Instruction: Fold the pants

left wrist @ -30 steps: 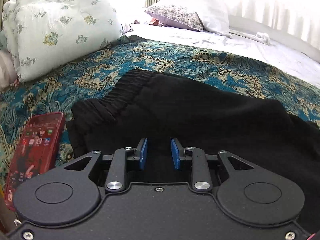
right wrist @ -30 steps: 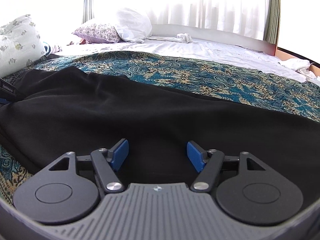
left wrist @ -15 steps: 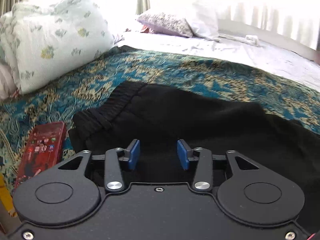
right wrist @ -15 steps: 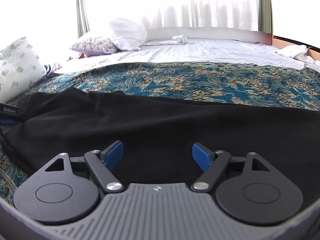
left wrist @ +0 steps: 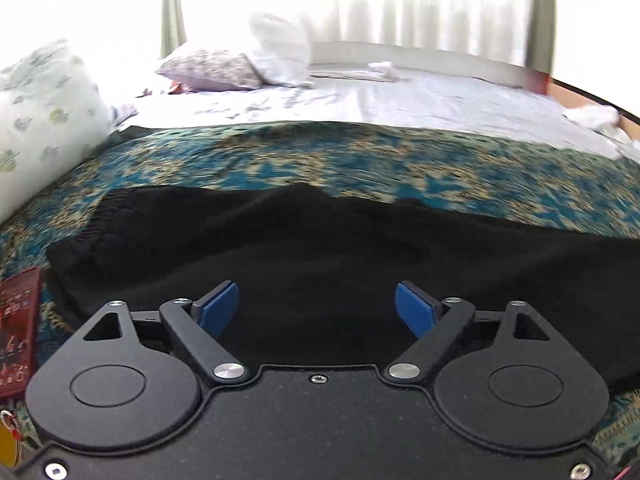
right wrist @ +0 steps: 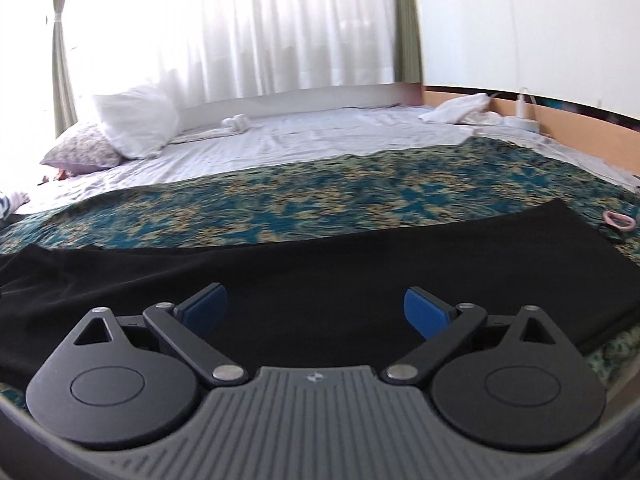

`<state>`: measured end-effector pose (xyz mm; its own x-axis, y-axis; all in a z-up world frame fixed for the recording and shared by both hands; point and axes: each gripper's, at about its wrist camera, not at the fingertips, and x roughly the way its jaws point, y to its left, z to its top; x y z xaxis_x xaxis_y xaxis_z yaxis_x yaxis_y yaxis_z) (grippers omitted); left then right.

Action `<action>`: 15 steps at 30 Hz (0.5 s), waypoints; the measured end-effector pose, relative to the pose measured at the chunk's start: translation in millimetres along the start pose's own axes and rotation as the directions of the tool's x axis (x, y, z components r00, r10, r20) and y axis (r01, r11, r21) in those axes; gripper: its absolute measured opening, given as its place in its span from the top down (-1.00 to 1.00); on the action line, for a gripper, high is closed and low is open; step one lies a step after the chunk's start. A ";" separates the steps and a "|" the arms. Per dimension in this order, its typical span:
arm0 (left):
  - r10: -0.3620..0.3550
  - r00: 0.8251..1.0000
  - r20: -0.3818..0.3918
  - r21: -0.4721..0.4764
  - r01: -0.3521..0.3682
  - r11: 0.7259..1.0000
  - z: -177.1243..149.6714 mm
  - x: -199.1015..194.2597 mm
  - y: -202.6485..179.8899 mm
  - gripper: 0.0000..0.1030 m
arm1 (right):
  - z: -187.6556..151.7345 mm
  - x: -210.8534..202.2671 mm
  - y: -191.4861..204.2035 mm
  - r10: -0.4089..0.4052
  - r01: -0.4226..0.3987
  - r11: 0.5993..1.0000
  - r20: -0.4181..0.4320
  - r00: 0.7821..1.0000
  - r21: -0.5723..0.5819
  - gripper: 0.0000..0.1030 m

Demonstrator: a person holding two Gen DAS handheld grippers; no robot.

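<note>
Both claws, the left claw [left wrist: 317, 307] and the right claw [right wrist: 316, 308], are held wide open and empty just above the black pants [right wrist: 360, 272] spread on the bed [right wrist: 320, 196], whose soft, light, limp cloth is best pinched at an edge, probably.

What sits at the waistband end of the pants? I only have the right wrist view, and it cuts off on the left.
Observer: A red phone lies on the patterned bedspread just left of the elastic waistband.
Operator: Is the left gripper gripping the pants there?
Observer: No. The left gripper is open over the black pants, with nothing between its blue pads.
Operator: Anything else near that end?
Observer: A white floral bundle of bedding rests at the left edge of the bedspread, beyond the waistband.
</note>
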<state>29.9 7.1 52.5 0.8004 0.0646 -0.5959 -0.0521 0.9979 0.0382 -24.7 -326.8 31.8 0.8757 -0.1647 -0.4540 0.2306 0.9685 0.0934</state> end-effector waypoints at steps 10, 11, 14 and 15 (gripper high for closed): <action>-0.056 0.997 -0.050 0.075 0.060 0.995 -23.8 5.8 -49.9 -0.79 | -2.1 -16.8 -119.1 -0.285 0.270 0.942 0.053 0.957 0.201 -1.00; -0.050 0.997 -0.053 0.076 0.054 0.996 -25.0 6.6 -50.5 -0.79 | -3.4 -17.6 -129.1 -0.310 0.291 0.930 0.053 0.949 0.225 -1.00; -0.025 0.998 -0.060 0.079 0.029 0.996 -27.2 9.3 -50.5 -0.80 | -9.3 -17.4 -156.0 -0.385 0.357 0.885 0.041 0.922 0.298 -1.00; -0.018 0.998 -0.063 0.079 0.023 0.997 -27.9 9.9 -50.8 -0.80 | -11.8 -17.6 -163.8 -0.404 0.372 0.870 0.038 0.914 0.323 -1.00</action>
<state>23.8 -43.0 22.3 0.7619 0.0460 -0.6461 0.0138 0.9961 0.0873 -82.9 -480.3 14.0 0.7230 -0.5492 -0.4191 0.6633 0.7216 0.1986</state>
